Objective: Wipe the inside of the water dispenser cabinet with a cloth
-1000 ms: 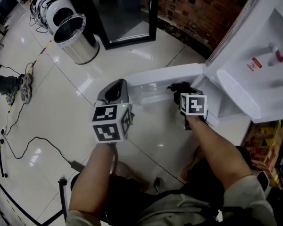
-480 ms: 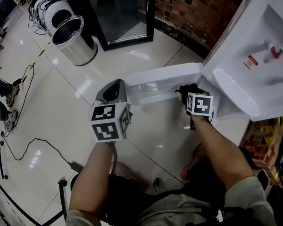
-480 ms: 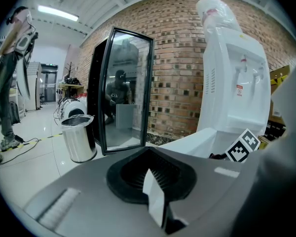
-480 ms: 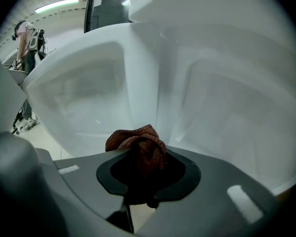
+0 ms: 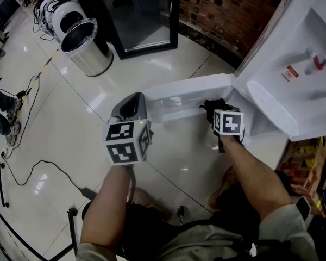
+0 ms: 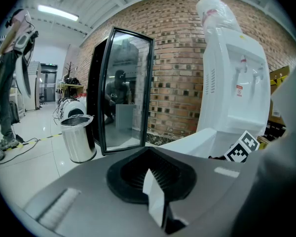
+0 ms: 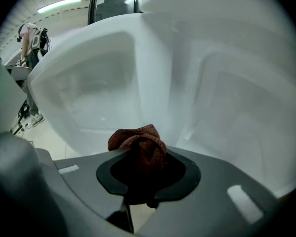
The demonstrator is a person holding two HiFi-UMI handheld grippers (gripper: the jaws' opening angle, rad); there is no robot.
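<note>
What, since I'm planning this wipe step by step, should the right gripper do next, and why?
Probably ease the right gripper deeper, pressing the brown cloth onto the cabinet's white inner wall. Its jaws are clamped on the bunched cloth, the cabinet door stands open, and the cloth seems just short of the wall, though contact is hard to judge.

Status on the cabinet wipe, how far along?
Done: cabinet door open. In hand: right gripper clamps the cloth at the cabinet mouth; left gripper shut, empty, off to the side. Left: wiping the inside; how much is already wiped can't be told.
</note>
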